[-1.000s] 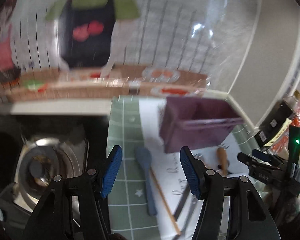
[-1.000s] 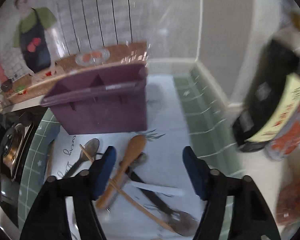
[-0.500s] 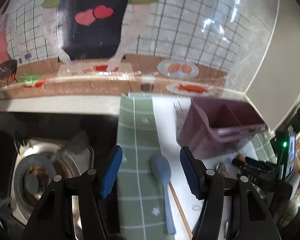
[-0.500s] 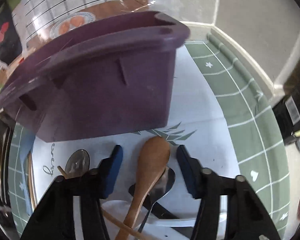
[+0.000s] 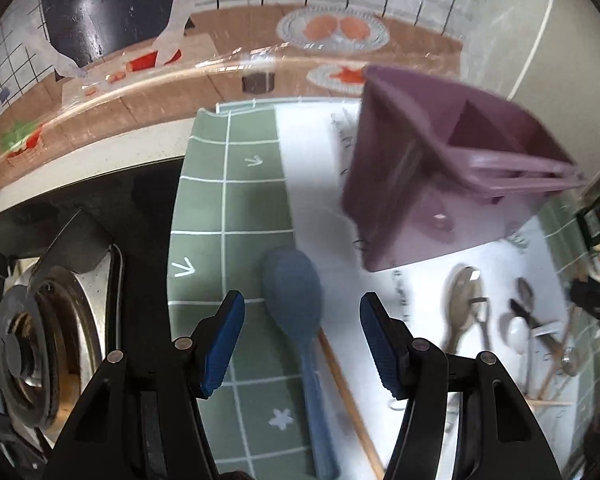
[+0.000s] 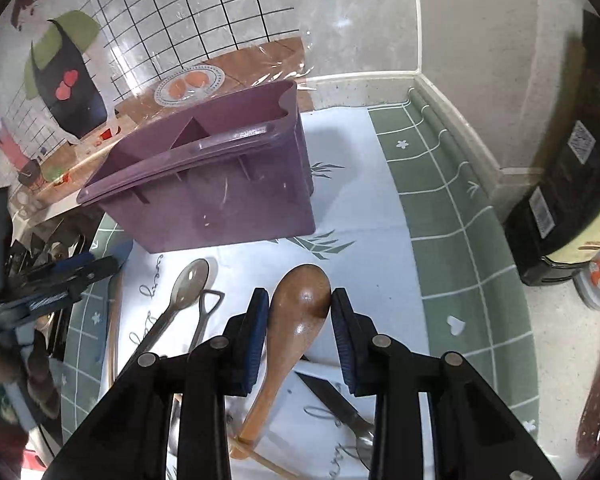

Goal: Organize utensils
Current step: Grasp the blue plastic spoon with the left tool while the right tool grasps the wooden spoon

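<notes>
Kitchen counter with a green-and-white mat [image 5: 236, 200], a cartoon-print tiled wall behind, a gas burner [image 5: 32, 344] on the left. Purple utensil caddy [image 6: 220, 184] stands at the far side of the mat, divider visible, inside mostly hidden. Utensils at the right of the left wrist view are motion-blurred; a metal spoon [image 5: 466, 292] and maybe a white one, hard to tell. Dark bottle [image 6: 572, 184] at far right is cut off by the frame edge.

Right gripper [image 6: 299, 320] has just been closing, pads now pressing both sides of the wooden spoon [image 6: 300, 300] bowl; its handle runs back under the claw, partly hidden. Left gripper [image 5: 302, 334] is wide open, holding nothing, straddling the blue spoon [image 5: 296, 296], which lies on the mat beside a wooden chopstick [image 5: 348, 396]
</notes>
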A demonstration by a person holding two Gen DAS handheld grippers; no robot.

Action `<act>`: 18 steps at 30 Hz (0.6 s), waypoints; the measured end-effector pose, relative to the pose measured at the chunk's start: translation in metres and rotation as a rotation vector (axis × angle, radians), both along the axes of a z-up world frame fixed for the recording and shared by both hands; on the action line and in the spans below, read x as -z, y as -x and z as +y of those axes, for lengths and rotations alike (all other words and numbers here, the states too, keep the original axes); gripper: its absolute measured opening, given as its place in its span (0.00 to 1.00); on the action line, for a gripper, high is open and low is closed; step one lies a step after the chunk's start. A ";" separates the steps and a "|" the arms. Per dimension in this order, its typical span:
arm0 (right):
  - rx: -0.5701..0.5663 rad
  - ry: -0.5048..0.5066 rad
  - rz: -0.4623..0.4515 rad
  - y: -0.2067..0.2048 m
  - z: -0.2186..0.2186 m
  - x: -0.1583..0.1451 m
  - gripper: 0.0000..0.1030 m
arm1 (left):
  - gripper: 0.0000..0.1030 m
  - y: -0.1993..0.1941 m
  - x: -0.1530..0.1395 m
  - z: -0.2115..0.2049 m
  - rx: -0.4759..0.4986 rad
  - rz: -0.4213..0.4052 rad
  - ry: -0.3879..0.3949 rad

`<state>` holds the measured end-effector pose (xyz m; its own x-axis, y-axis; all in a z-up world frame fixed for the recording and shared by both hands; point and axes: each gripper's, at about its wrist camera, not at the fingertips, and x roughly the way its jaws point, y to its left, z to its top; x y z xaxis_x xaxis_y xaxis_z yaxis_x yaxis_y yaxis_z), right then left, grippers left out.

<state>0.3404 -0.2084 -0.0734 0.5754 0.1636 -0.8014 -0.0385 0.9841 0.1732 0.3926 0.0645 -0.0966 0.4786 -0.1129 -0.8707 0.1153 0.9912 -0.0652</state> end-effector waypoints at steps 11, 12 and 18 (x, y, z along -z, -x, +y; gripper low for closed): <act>-0.018 0.002 -0.022 0.016 0.016 0.008 0.29 | 0.35 -0.025 0.012 0.006 -0.075 0.098 -0.021; -0.020 0.004 -0.023 0.016 0.017 0.008 0.29 | 0.35 -0.027 0.013 0.006 -0.078 0.096 -0.022; -0.032 0.006 -0.024 0.017 0.021 0.009 0.29 | 0.35 -0.031 0.015 -0.002 -0.046 0.119 0.026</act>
<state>0.3230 -0.1878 -0.0819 0.5888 0.1771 -0.7886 -0.0740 0.9834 0.1656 0.4233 0.0622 -0.1111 0.3775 -0.1165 -0.9186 0.0596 0.9931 -0.1014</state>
